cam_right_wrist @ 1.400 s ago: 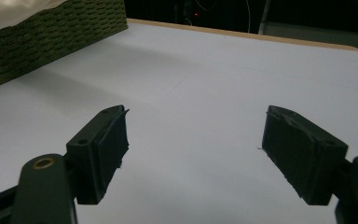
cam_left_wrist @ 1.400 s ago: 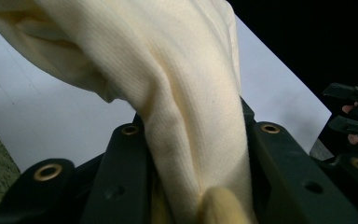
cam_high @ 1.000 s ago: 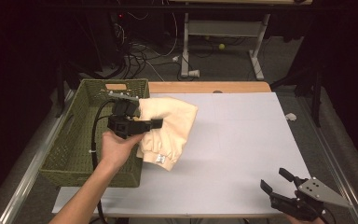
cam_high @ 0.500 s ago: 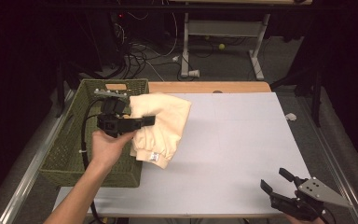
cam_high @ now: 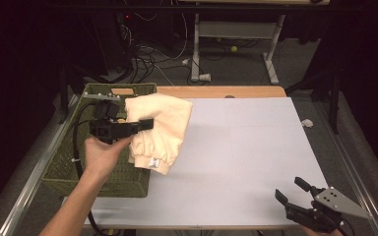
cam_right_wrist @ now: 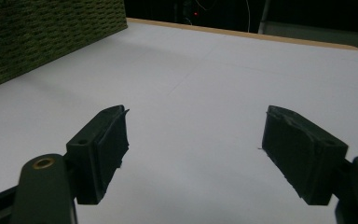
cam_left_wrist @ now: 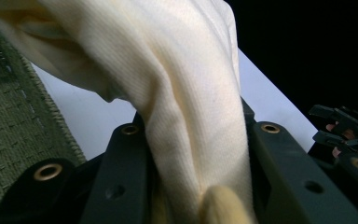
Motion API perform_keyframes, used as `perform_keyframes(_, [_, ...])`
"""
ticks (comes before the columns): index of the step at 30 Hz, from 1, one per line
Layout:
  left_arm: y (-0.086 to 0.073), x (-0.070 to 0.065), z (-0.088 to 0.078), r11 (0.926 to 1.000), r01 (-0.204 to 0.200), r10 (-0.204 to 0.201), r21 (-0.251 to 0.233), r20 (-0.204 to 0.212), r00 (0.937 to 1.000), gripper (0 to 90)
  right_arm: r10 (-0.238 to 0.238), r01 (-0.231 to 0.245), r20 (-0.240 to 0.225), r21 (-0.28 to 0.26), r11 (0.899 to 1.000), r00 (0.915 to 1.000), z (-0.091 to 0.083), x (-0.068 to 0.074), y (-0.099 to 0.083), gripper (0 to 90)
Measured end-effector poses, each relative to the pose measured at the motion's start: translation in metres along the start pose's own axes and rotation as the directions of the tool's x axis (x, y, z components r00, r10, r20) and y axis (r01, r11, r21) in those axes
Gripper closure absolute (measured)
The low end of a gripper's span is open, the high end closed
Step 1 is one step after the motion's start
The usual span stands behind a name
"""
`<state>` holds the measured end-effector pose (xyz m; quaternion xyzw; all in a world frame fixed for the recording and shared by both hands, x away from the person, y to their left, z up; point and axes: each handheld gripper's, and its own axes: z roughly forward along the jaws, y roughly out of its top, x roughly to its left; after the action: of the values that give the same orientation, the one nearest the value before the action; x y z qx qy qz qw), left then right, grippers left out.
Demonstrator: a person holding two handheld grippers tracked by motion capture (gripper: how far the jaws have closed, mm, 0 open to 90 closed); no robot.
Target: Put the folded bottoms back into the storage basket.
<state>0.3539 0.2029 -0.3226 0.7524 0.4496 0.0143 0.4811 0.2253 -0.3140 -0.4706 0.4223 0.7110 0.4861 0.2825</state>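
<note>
1. Left tongs (cam_high: 145, 124) held level over the basket's (cam_high: 69, 162) right rim by the left hand (cam_high: 101, 153), clamped on one cream garment (cam_high: 160, 128); garment hanging above worktop (cam_high: 246, 157) beside basket.
2. Right tongs (cam_high: 291, 189) at near right edge, apart, nothing between.
3. One basket; one garment; two tongs.

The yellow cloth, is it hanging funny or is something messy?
A bit. The yellow cloth is pinched in the left gripper and hangs half over the green basket rim, half over the white table, bunched and uneven. The right gripper waits open at the table's near edge. Nothing looks spilled or broken.
</note>
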Motion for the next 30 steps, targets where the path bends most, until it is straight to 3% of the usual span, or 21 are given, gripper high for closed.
perform_keyframes(30, [-0.013, 0.029, -0.035, 0.9961, 0.058, -0.063, -0.066, -0.076, 0.9951, 67.1, -0.001, 0.001, 0.003, 0.004, 1.0, 1.0, 0.0, 0.0, 0.0, 23.1])
